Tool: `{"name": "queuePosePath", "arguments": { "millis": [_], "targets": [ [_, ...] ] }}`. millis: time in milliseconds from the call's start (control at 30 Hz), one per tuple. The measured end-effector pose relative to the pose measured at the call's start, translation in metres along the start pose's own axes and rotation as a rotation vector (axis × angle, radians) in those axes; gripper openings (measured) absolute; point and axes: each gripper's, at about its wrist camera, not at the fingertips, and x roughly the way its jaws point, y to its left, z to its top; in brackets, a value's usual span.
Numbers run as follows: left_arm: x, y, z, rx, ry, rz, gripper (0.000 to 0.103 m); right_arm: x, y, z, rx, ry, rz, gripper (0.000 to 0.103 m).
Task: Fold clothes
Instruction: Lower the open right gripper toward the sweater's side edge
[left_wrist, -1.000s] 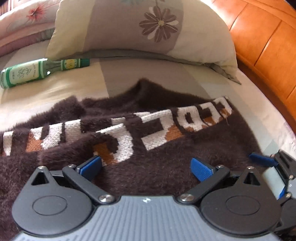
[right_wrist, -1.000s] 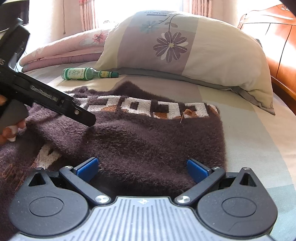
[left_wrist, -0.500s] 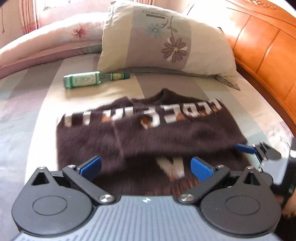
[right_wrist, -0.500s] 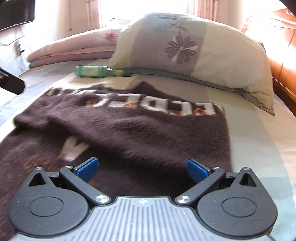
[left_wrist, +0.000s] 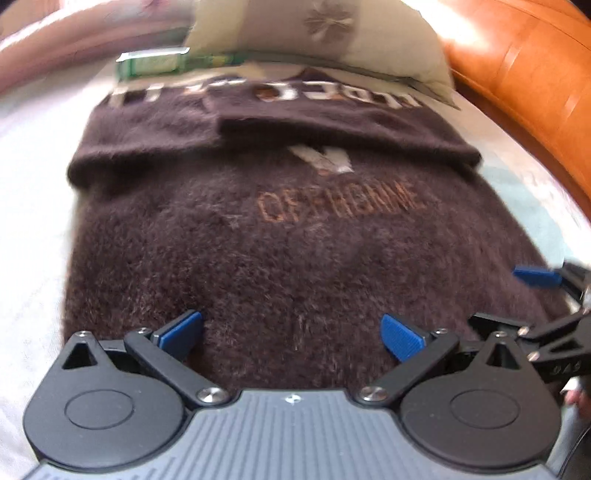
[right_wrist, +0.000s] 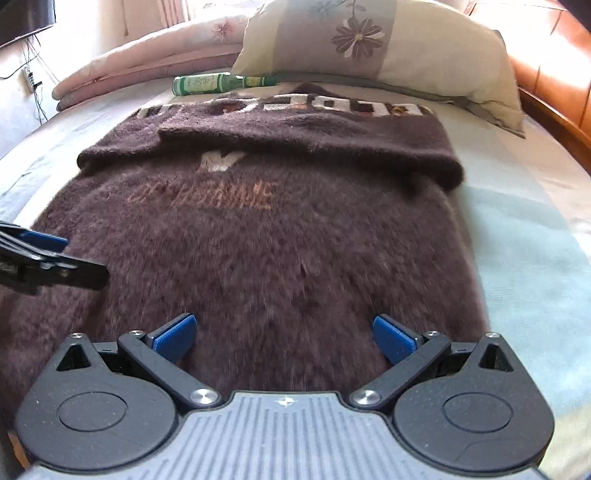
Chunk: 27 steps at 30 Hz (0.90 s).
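A fuzzy dark brown sweater (left_wrist: 295, 251) (right_wrist: 266, 243) with white and orange lettering lies flat on the bed, its sleeves folded across the upper part. My left gripper (left_wrist: 291, 332) hovers over the sweater's near hem, open, with nothing between its blue pads. My right gripper (right_wrist: 282, 332) is open as well, over the hem further right. In the right wrist view the left gripper's fingers (right_wrist: 48, 240) show at the left edge. In the left wrist view the right gripper's fingers (left_wrist: 535, 275) show at the right edge.
A green glass bottle (right_wrist: 210, 83) lies on the bed beyond the sweater's collar. A flowered pillow (right_wrist: 388, 48) rests behind it, with a folded pink quilt (right_wrist: 147, 70) to the left. An orange wooden headboard (left_wrist: 535, 92) runs along the right. Pale bedsheet (right_wrist: 517, 221) surrounds the sweater.
Both grippers have pulled back from the folded sleeves toward the sweater's near hem. More of the sweater's body and its orange lettering is now visible. Both stayed open.
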Motion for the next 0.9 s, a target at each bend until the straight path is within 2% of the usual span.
{"name": "queuePosePath", "arguments": {
  "millis": [133, 233, 300, 433, 533, 633, 700, 900],
  "targets": [
    [-0.006, 0.008, 0.015, 0.027, -0.011, -0.014, 0.102, -0.010, -0.001, -0.010, -0.022, 0.009, -0.002, 0.103],
    [-0.010, 0.012, 0.040, 0.075, -0.102, 0.012, 0.102, -0.012, -0.006, 0.000, 0.018, 0.058, 0.009, 0.103],
    [-0.005, 0.019, 0.062, 0.096, -0.154, -0.003, 0.102, -0.014, -0.014, 0.015, 0.084, 0.056, 0.045, 0.103],
    [0.017, 0.040, 0.098, 0.065, -0.187, -0.071, 0.102, -0.009, -0.031, 0.079, 0.092, 0.011, 0.099, 0.103],
    [0.030, 0.062, 0.105, 0.042, -0.228, -0.091, 0.102, 0.007, -0.042, 0.139, 0.057, -0.020, 0.145, 0.103],
    [0.041, 0.091, 0.101, -0.030, -0.235, -0.095, 0.102, 0.041, -0.050, 0.196, 0.050, -0.013, 0.233, 0.103],
    [0.043, 0.108, 0.102, -0.109, -0.218, -0.054, 0.102, 0.070, -0.053, 0.227, 0.062, -0.020, 0.285, 0.103],
    [0.033, 0.134, 0.100, -0.154, -0.233, -0.015, 0.102, 0.173, -0.053, 0.277, 0.158, 0.002, 0.374, 0.103]
  ]
}}
